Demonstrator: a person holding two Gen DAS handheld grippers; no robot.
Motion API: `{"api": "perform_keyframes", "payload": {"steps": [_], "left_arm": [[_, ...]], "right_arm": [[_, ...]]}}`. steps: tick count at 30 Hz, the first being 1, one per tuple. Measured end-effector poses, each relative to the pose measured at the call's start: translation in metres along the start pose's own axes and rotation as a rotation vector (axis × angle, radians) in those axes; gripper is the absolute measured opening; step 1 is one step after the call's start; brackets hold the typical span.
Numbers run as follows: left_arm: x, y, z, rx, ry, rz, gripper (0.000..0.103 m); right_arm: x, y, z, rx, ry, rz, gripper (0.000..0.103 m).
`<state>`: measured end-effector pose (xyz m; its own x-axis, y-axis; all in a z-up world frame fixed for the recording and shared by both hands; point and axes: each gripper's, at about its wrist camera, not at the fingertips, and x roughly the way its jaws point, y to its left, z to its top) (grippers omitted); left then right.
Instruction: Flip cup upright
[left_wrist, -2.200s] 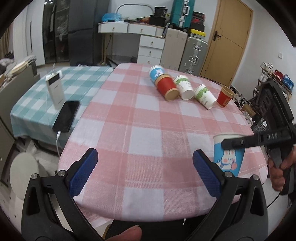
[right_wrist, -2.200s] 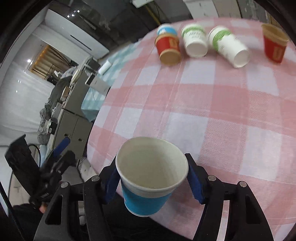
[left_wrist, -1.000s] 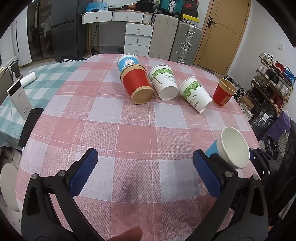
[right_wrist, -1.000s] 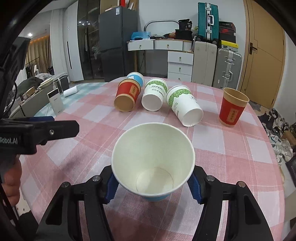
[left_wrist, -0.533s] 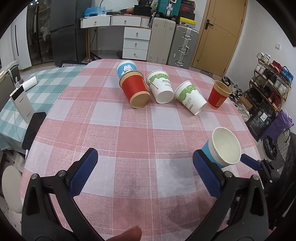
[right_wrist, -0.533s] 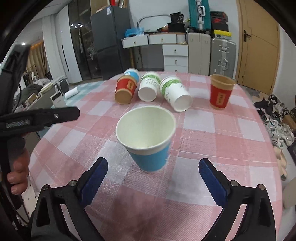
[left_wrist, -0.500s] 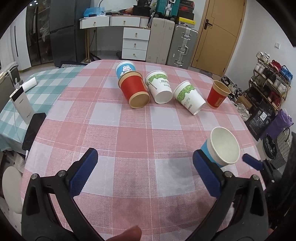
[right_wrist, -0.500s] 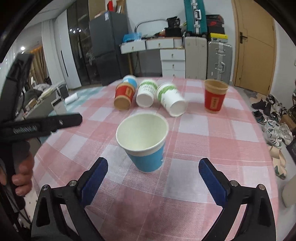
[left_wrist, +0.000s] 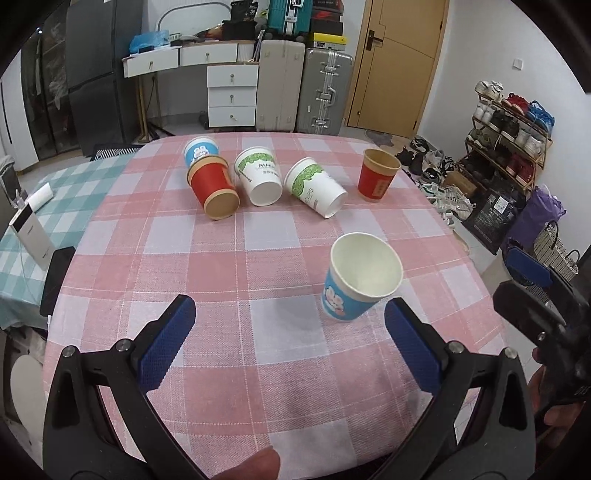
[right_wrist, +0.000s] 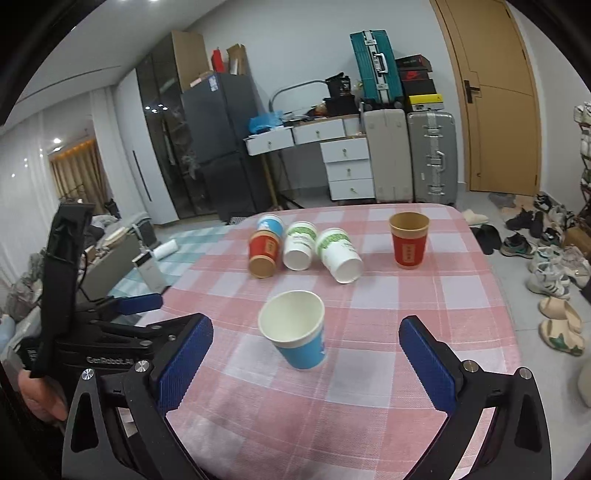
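At nine o'clock on the pink checked tablecloth (left_wrist: 221, 258), a red cup (left_wrist: 213, 186) is lying on its side, a blue cup (left_wrist: 201, 150) just behind it, though whether they touch is hard to tell. Toward twelve, two white cups with green print (left_wrist: 258, 176) are lying with mouths facing the cameras. At one o'clock a second red cup (right_wrist: 409, 239) is standing upright. The blue cup with the cartoon print (right_wrist: 297, 329) is standing mouth-up near the table's front, untouched. The left gripper (left_wrist: 291, 345) is hovering spread wide; the right gripper (right_wrist: 304, 363) is likewise gaping, holding nothing.
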<state>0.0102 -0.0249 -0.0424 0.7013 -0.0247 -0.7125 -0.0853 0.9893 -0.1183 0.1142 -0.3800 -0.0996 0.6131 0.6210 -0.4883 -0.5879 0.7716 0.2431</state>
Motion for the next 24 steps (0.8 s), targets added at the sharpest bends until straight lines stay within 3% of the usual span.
{"api": "perform_keyframes", "payload": {"steps": [5, 24], "left_arm": [[-0.016, -0.002, 0.0, -0.011, -0.026, 0.013, 0.102], [-0.027, 0.008, 0.0, -0.039, -0.04, 0.011, 0.102]], "right_arm": [[-0.014, 0.007, 0.005, 0.009, -0.027, 0.054, 0.103], [-0.015, 0.021, 0.007, -0.044, -0.022, 0.053, 0.103]]}}
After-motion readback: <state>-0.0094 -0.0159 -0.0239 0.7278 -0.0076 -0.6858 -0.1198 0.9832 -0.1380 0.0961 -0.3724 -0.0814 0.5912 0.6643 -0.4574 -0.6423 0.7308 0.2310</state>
